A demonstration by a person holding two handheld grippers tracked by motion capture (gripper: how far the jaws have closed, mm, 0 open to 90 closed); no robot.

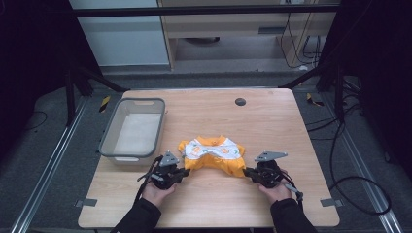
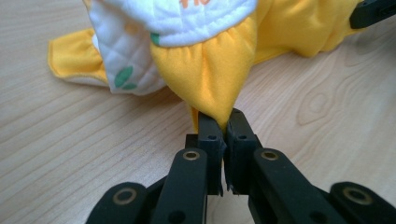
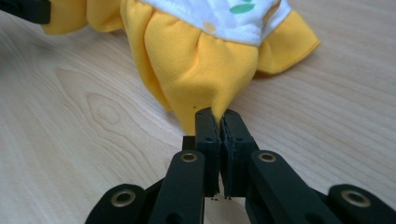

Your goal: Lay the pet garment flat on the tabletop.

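Two grippers, both clamped on the same yellow garment [image 1: 214, 156]. Your left gripper [image 1: 183, 172] sits at the garment's left near corner, jaws pinched tight on a fold of yellow fabric; in the left gripper view [image 2: 225, 128] the cloth is drawn to a point & squeezed between the pads. Your right gripper [image 1: 248, 172] does the same at the right near corner; right gripper view [image 3: 219, 123] shows a bunched yellow tip caught between the closed jaws, fabric gathered in pleats above it.

Garment lies on the tabletop [image 1: 272, 121] approx. mid-width, nearer the front edge than the back edge. It's yellow w/ a white quilted panel on top, orange & green print on the white; print too small to read. Short yellow sleeves stick out left & right. Most of the cloth rests flat on the wood; only the pinched corners are pulled toward you.

Grey plastic bin [image 1: 132, 128] stands by the left edge of the tabletop, just left of the garment, not touching it. Small dark round cap [image 1: 240, 102] sits near the back edge, right of centre, well apart from the garment.

Your hands hold the grippers from the front edge, dark sleeves [image 1: 141, 218] coming in below.
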